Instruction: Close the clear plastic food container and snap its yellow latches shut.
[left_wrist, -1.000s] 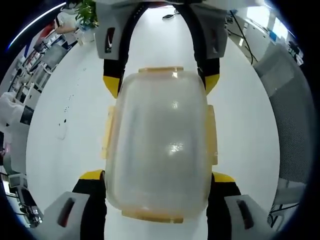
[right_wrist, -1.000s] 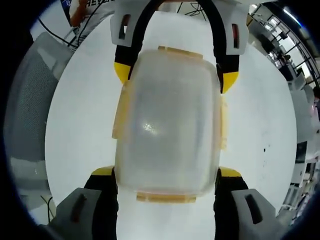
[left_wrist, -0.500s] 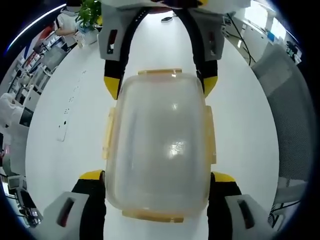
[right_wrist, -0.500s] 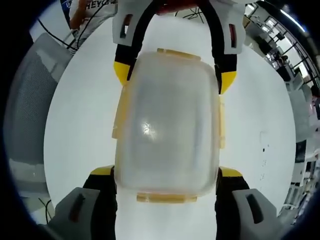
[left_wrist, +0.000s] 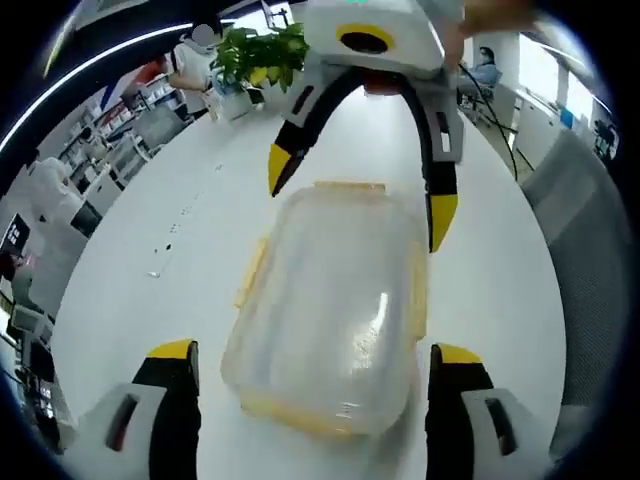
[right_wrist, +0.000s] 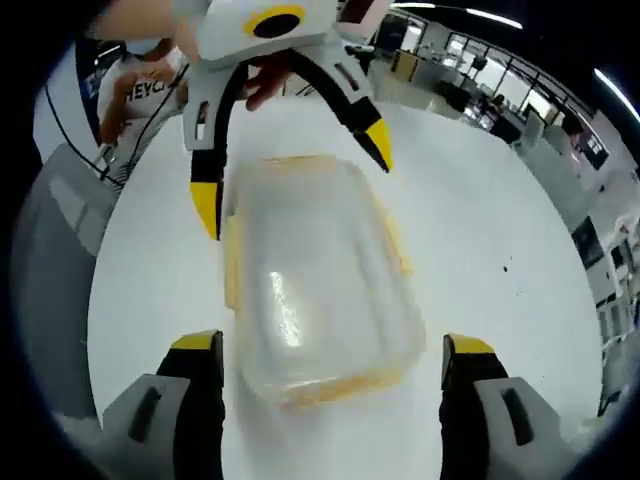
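Observation:
The clear plastic container (left_wrist: 335, 305) lies on the white table (left_wrist: 150, 230) with its lid on and yellow latches (left_wrist: 250, 275) along its edges; I cannot tell whether they are snapped. My left gripper (left_wrist: 315, 352) is open, its yellow-tipped jaws wide on either side of the container's near end, not touching it. The right gripper (left_wrist: 360, 190) reaches in from the far end, open too. In the right gripper view the container (right_wrist: 315, 290) lies between the right gripper (right_wrist: 332, 345) and the left gripper (right_wrist: 292, 170), both astride its ends.
A potted plant (left_wrist: 262, 55) stands at the table's far end. A grey chair (left_wrist: 590, 250) is beside the table; another chair (right_wrist: 50, 250) and a person in a white shirt (right_wrist: 140, 90) are on the other side. A hand (right_wrist: 265, 85) holds the left gripper.
Both grippers have drawn back and lifted from the container. Their jaws, which hugged its sides, now stand clear of it. The container stays on the table.

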